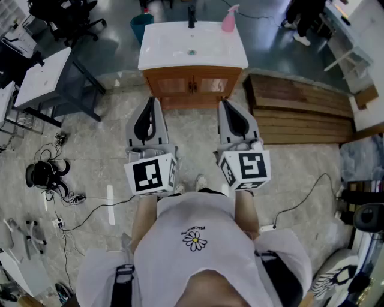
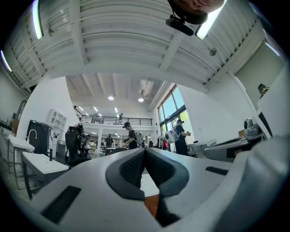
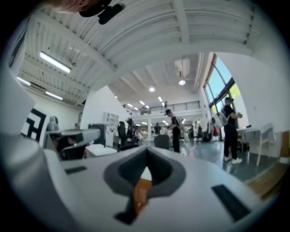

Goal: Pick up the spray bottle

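Note:
A pink spray bottle (image 1: 229, 19) stands at the back right corner of a white sink top (image 1: 168, 48), beside a black tap (image 1: 192, 17). The sink sits on a wooden cabinet (image 1: 193, 85) ahead of me. My left gripper (image 1: 150, 102) and right gripper (image 1: 228, 105) are held side by side in front of the cabinet, well short of the bottle. Both have their jaws together with nothing between them. In the left gripper view the gripper's tips (image 2: 145, 150) meet; in the right gripper view the gripper's tips (image 3: 147, 150) meet too, and a faint pink bottle (image 3: 190, 154) shows beyond.
A stack of wooden planks (image 1: 300, 111) lies right of the cabinet. A grey table (image 1: 45, 81) stands at the left, with cables and a black headset (image 1: 45, 175) on the floor. A teal bin (image 1: 141, 25) is behind the sink. Several people stand in the hall far off.

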Demonstrator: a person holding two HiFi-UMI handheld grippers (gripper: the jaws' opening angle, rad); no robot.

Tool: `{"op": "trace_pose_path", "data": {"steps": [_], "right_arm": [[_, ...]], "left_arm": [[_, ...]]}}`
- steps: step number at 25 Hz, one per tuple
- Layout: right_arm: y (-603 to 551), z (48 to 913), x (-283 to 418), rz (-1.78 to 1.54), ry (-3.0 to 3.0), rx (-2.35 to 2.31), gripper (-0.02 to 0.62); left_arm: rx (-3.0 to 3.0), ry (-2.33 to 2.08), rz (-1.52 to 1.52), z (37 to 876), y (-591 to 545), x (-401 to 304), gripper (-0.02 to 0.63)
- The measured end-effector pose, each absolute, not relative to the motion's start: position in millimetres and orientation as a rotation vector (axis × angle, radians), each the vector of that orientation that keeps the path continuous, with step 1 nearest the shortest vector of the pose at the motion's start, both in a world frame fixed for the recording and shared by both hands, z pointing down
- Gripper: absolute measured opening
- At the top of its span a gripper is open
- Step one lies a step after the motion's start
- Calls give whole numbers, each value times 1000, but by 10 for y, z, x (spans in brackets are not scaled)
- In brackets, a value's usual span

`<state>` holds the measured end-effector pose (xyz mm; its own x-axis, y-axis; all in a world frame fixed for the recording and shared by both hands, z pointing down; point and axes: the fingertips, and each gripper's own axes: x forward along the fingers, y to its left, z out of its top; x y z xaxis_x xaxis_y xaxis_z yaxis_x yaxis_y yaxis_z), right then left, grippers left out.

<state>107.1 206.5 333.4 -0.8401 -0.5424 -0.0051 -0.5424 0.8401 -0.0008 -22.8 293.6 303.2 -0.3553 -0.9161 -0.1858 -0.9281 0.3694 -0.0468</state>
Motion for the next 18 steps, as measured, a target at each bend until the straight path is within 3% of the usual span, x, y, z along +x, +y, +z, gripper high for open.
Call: {"op": "trace_pose_path", "data": {"steps": [18], "right_arm": [[1878, 3385, 1153, -90, 2996, -832, 29]], "left_arm": [[-1721, 2429, 101, 3074, 2654, -161, 17]]}}
